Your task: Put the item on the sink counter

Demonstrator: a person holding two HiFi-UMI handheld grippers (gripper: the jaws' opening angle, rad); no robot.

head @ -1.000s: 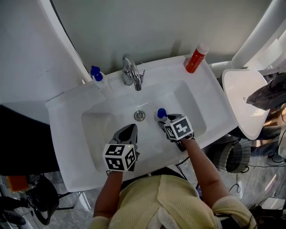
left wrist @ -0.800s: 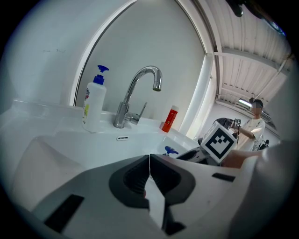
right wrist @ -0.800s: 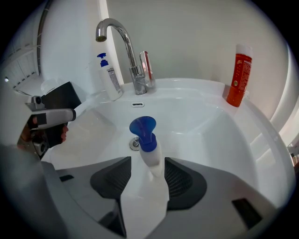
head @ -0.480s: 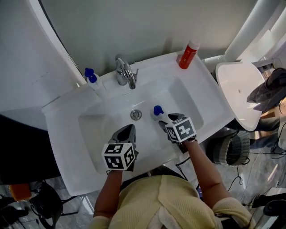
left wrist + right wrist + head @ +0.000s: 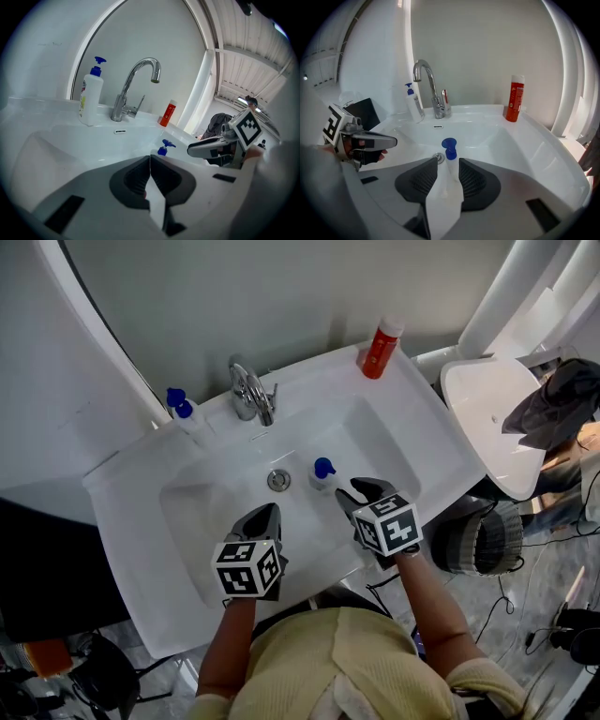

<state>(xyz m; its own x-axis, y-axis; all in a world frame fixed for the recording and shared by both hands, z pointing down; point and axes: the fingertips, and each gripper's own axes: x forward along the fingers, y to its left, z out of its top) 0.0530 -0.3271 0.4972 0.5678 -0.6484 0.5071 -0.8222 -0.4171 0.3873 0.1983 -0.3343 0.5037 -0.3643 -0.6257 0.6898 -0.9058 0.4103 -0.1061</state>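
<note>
One blue-capped bottle [image 5: 322, 471], white body barely distinguishable against basin [image 5: 214, 514]

I look along my right gripper [image 5: 448, 161]; its two dark jaws have just been closing, and a small bottle [image 5: 449, 144] with a blue pump top stands upright between them, with the pads snug on its white sides; just left of it I see the round drain [image 5: 439, 158] at the bottom of the white sink [image 5: 506, 140]; farther back the shiny tap [image 5: 431, 89] curves over the bowl; a tall bottle [image 5: 414, 107] with a blue pump stands just left of the tap; a red bottle [image 5: 515, 105] stands on the counter at the right; my left gripper [image 5: 393, 140] pokes in from the left, jaws together.
</note>
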